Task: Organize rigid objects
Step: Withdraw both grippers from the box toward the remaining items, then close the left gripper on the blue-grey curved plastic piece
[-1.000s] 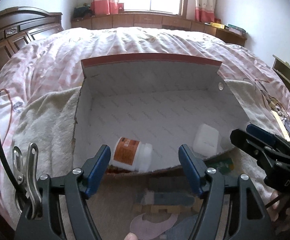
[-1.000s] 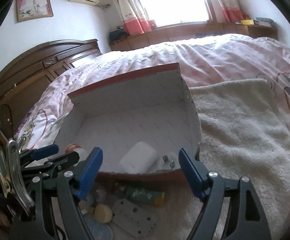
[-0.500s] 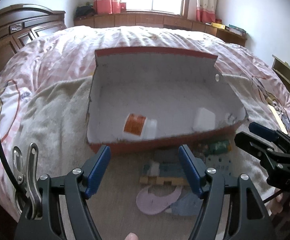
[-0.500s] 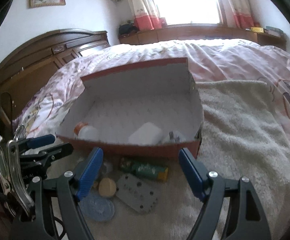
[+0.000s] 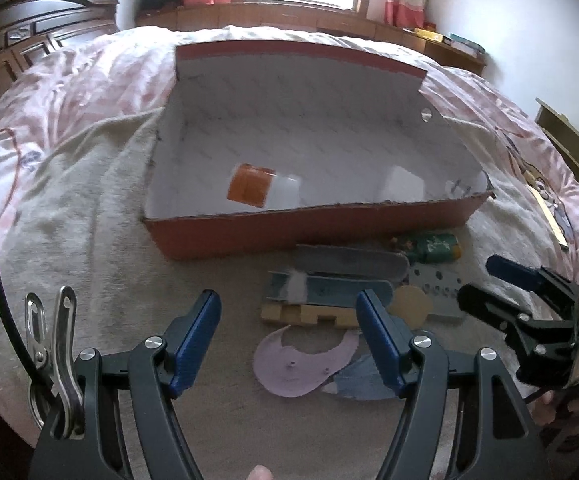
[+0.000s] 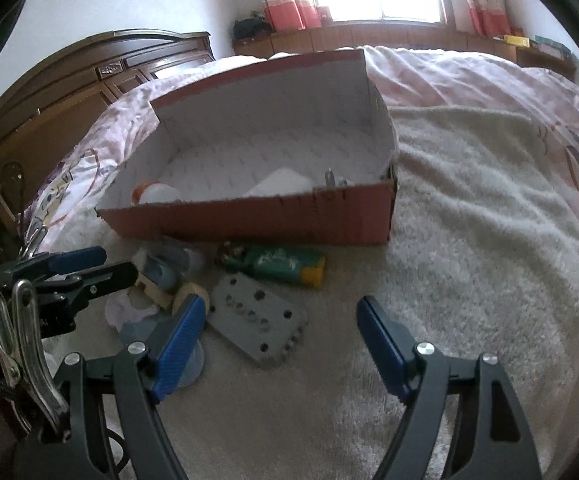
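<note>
Box (image 6: 249, 220) wall half hides its bottle (image 6: 157, 193); both tongs (image 5: 289, 320) (image 6: 279, 322) gape empty.

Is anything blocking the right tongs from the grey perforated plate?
Nothing visible. The right tongs are open and empty, and the grey perforated plate lies flat on the towel just ahead of them, its top uncovered.

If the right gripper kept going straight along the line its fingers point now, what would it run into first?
Most likely the flat grey plastic plate with round holes, lying on the cream towel just ahead of the open right gripper. The green bottle with the yellow cap lies beyond it. Depth is hard to judge through the fisheye.
</note>
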`<state>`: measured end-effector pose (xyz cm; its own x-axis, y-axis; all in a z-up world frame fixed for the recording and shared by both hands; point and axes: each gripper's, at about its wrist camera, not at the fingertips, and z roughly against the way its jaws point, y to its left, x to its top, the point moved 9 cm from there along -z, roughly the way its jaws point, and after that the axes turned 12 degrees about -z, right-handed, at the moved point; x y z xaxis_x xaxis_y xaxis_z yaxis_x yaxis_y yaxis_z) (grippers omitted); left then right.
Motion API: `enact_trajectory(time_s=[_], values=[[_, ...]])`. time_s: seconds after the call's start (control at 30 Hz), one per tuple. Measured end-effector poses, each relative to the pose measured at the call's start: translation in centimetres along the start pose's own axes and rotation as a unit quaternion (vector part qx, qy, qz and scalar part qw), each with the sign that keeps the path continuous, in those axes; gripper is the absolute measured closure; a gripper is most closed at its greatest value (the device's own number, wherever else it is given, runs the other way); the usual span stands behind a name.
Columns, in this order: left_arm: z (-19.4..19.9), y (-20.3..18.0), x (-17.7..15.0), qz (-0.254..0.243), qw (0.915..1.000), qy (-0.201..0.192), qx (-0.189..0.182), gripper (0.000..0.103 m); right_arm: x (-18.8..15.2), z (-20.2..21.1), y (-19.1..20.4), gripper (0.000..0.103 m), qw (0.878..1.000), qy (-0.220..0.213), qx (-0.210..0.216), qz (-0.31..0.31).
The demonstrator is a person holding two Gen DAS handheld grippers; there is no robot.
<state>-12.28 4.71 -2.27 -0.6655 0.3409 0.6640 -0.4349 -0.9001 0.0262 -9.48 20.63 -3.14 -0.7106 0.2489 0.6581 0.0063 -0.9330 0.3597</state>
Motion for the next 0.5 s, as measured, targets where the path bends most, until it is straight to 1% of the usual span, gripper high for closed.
enact_trajectory(time_s=[0.03,0.1,0.13,0.23,0.37,0.43,0.5], values=[[-0.4,-0.3,0.0,-0.003,1.0,0.003,-0.006,0.03,-0.1,-0.1,-0.1,0.021,1.0,0.001,0.0,-0.001],[-1.1,-0.8,0.0,-0.005,0.9998,0.01,-0.016,0.023,-0.3,-0.2,-0.3,0.021,1.0,0.003,0.001,-0.003],[-1.5,-1.1,0.0,-0.005,0.9997,0.014,-0.021,0.022,-0.3,-0.2,-0.3,0.021,1.0,0.004,0.001,-0.003],[-2.0,-1.7,0.3,-0.009,0.9994,0.013,-0.031,0.022,-0.4,-0.3,-0.4,0.021,1.0,0.004,0.001,-0.003],[-2.3,-2.3,0.6,-0.018,0.9993,0.011,-0.031,0.022,-0.6,-0.5,-0.6,0.021,1.0,0.007,0.003,-0.007],[-2.5,-2.3,0.7,-0.016,0.9993,0.013,-0.031,0.022,-0.8,-0.6,-0.7,0.021,1.0,0.009,0.004,-0.008],[-2.5,-2.4,0.6,-0.009,0.9992,0.014,-0.038,0.022,-0.8,-0.7,-0.6,0.021,1.0,0.009,0.004,-0.008]])
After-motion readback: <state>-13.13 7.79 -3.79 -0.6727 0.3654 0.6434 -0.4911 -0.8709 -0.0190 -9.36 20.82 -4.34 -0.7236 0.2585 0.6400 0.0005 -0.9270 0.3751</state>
